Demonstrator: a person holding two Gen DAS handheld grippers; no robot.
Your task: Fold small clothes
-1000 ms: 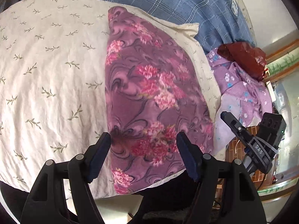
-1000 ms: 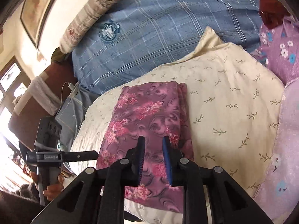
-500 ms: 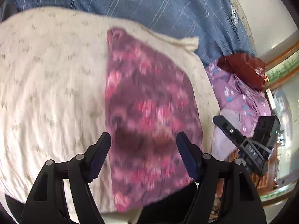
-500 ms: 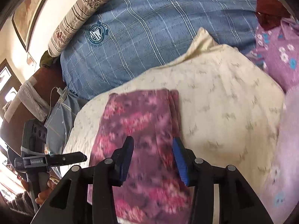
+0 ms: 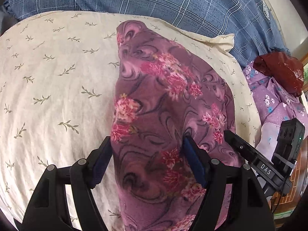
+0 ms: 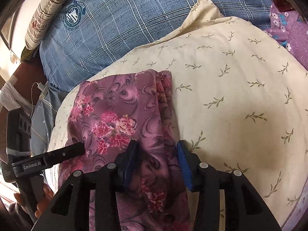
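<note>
Down at the left gripper (image 5: 147, 154), the fingers (image 5: 102, 159) stand wide apart, astride the near end of the folded floral cloth (image 5: 163, 115); the outer one sits at the cloth's edge over the pillow, the other lies on top of the fabric, and neither pinches it. The right gripper (image 6: 156, 156) has just been opening its fingers (image 6: 183, 163) and now holds them parted about halfway, straddling the stacked folded edge of the same cloth without pressing it together. That edge shows several layers lying one on another.

The cloth is a long purple strip with pink flowers, lying flat on a cream pillow (image 5: 57, 77) printed with small green sprigs. In the left wrist view one finger of the right gripper comes in from the side onto the cloth; in the right wrist view a finger of the left gripper does likewise, with a hand (image 6: 41, 202) on its handle. Behind the pillow lies a blue checked cover (image 6: 119, 23) bearing a round badge. Beside the pillow is a lilac flowered garment (image 5: 277, 100) with a dark red bag (image 5: 279, 71) on it.
</note>
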